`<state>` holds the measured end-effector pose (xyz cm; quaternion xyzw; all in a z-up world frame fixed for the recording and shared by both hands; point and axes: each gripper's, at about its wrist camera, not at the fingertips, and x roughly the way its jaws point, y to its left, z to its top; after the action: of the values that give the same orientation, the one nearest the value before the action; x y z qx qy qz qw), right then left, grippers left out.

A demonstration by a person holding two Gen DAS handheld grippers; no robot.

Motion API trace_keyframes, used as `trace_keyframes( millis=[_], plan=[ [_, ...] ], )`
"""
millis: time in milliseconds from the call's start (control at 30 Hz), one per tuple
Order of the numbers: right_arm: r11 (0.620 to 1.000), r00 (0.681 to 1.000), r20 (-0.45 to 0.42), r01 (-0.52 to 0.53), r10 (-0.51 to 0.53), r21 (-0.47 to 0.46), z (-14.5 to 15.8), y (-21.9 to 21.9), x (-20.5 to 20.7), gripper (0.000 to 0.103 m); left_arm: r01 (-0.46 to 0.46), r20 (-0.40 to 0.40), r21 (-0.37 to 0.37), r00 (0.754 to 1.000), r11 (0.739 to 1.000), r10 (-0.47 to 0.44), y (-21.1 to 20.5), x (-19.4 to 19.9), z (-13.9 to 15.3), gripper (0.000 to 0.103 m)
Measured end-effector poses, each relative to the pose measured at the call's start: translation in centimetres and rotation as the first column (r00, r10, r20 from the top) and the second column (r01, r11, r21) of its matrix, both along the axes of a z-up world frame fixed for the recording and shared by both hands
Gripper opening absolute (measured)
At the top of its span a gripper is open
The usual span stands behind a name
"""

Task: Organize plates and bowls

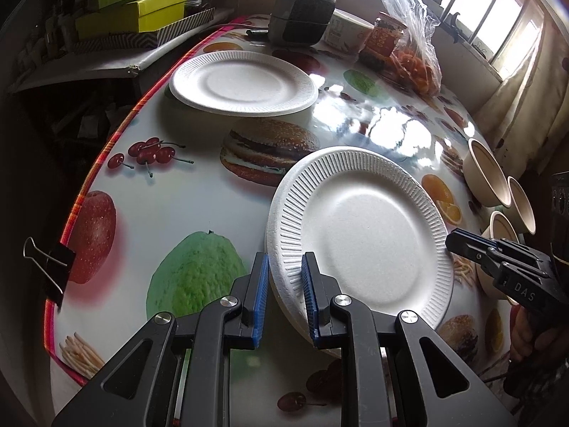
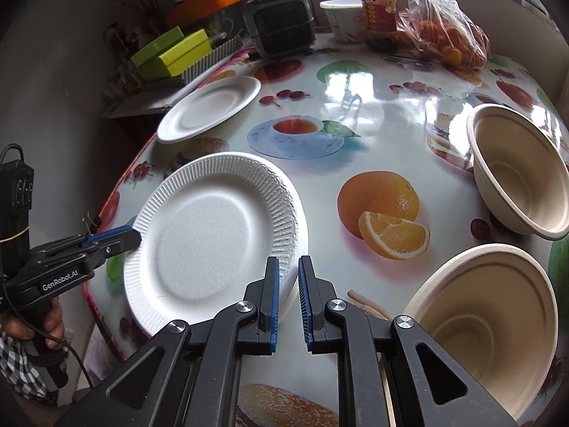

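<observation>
A stack of white foam plates point(image 1: 366, 235) lies near the table's front; it also shows in the right wrist view point(image 2: 209, 235). My left gripper point(image 1: 284, 267) has its jaws around the stack's near rim, with gaps showing. My right gripper point(image 2: 288, 267) has its jaws around the opposite rim, slightly apart. A single white plate point(image 1: 243, 82) lies farther back left, also in the right wrist view point(image 2: 209, 106). Three tan paper bowls stand at the right: point(image 1: 483, 172), point(image 1: 521, 204), point(image 1: 503, 231). Two show in the right wrist view: point(image 2: 519, 170), point(image 2: 487, 323).
The table point(image 1: 199, 163) has a glossy fruit-print cloth, clipped at the left edge by a binder clip point(image 1: 53, 267). At the back stand a grey heater point(image 1: 302, 7), a white tub point(image 1: 346, 33), a jar point(image 1: 386, 39) and a bag of oranges point(image 1: 416, 57). Yellow-green boxes point(image 1: 131, 14) lie beyond the left edge.
</observation>
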<state>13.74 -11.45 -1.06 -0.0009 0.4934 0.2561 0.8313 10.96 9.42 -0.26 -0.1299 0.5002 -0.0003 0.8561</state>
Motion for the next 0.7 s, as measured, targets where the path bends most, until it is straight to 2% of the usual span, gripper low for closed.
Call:
trace_keyframes(
  millis=[700],
  plan=[
    [1.0, 1.0, -0.004, -0.001, 0.001, -0.005, -0.32, 0.05, -0.01, 0.013, -0.011, -0.009, -0.006, 1.0, 1.0, 0.011, 0.11, -0.05, -0.56, 0.02]
  ],
)
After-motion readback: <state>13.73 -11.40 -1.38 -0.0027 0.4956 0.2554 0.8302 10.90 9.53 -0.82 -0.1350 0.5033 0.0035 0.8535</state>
